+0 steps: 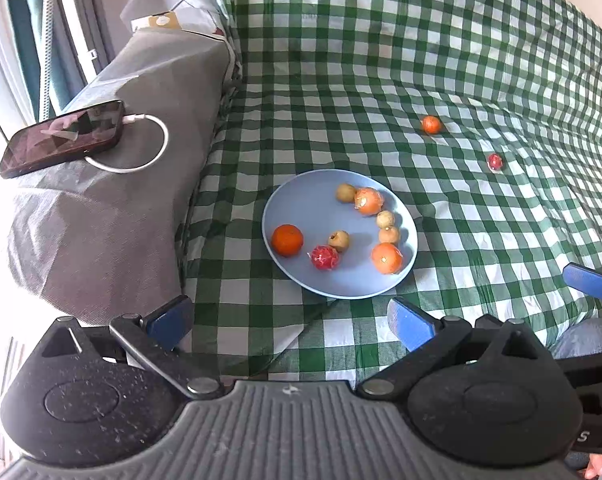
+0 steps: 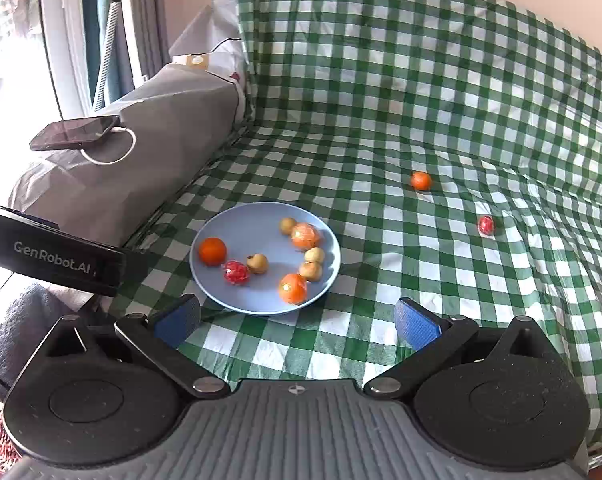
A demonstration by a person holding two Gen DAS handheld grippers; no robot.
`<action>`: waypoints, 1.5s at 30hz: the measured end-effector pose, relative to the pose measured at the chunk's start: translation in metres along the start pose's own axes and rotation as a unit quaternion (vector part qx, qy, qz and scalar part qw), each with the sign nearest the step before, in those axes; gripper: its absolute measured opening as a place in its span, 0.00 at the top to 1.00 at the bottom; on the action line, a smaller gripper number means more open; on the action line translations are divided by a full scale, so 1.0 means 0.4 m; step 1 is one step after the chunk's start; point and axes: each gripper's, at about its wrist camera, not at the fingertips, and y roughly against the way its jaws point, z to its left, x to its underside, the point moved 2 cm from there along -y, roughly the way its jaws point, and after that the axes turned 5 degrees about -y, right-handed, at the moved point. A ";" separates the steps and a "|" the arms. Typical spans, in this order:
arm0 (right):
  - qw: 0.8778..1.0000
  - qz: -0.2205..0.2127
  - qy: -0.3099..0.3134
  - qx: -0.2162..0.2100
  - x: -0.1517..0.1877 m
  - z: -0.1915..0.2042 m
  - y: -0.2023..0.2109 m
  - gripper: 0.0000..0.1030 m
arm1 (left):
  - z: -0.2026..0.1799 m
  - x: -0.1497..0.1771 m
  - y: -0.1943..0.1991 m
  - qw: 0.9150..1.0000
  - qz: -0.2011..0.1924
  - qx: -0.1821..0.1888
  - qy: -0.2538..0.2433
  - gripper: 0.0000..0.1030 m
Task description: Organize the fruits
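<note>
A blue plate (image 1: 301, 208) (image 2: 245, 224) lies on the green checked cloth and holds several fruits: oranges, small tan ones and a red one (image 1: 324, 257) (image 2: 235, 272). Two fruits lie loose on the cloth beyond it to the right, an orange one (image 1: 431, 124) (image 2: 421, 180) and a small red one (image 1: 494, 161) (image 2: 486, 225). My left gripper (image 1: 291, 320) is open, short of the plate's near rim. My right gripper (image 2: 297, 320) is open too, just before the plate, nothing between its fingers. One blue finger of the right gripper (image 1: 591, 282) shows at the left wrist view's right edge.
A grey cushion (image 1: 113, 200) (image 2: 141, 168) lies left of the plate with a phone (image 1: 63, 138) (image 2: 75, 133) and its white cable on top. The checked cloth (image 1: 421, 40) rises up the back. The left gripper's black body (image 2: 53, 256) fills the right wrist view's left side.
</note>
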 end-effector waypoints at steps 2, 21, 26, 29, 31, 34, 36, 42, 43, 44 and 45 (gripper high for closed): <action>1.000 -0.002 -0.013 0.006 -0.001 -0.022 -0.009 0.01 | -0.012 -0.016 -0.009 1.000 0.004 0.004 -0.004 0.00; 0.976 -0.046 -0.156 0.147 -0.104 -0.532 -0.288 0.01 | -0.339 -0.461 -0.366 0.994 -0.038 0.049 -0.086 0.00; 0.972 -0.044 -0.177 0.149 -0.149 -0.648 -0.476 0.01 | -0.425 -0.580 -0.599 0.993 -0.017 0.077 -0.082 0.00; 0.970 -0.035 -0.190 0.147 -0.164 -0.700 -0.587 0.01 | -0.458 -0.635 -0.724 0.994 -0.001 0.083 -0.076 0.00; 0.971 -0.026 -0.185 0.146 -0.170 -0.724 -0.654 0.01 | -0.481 -0.665 -0.790 0.993 0.009 0.086 -0.079 0.00; 0.974 -0.017 -0.168 0.150 -0.182 -0.748 -0.742 0.01 | -0.504 -0.702 -0.864 0.993 0.015 0.085 -0.084 0.00; 0.976 -0.001 -0.161 0.148 -0.181 -0.763 -0.792 0.01 | -0.510 -0.718 -0.906 0.992 0.021 0.087 -0.087 0.00; 0.976 -0.020 -0.159 0.151 -0.165 -0.767 -0.812 0.01 | -0.540 -0.735 -0.978 0.990 0.044 0.082 -0.104 0.00; 0.976 -0.023 -0.157 0.151 -0.163 -0.765 -0.811 0.01 | -0.545 -0.736 -0.973 0.990 0.041 0.083 -0.110 0.02; 0.976 -0.026 -0.155 0.151 -0.158 -0.757 -0.801 0.04 | -0.547 -0.736 -0.965 0.989 0.036 0.086 -0.113 0.19; 0.976 -0.034 -0.154 0.152 -0.157 -0.751 -0.790 0.11 | -0.549 -0.737 -0.953 0.989 0.028 0.083 -0.118 0.46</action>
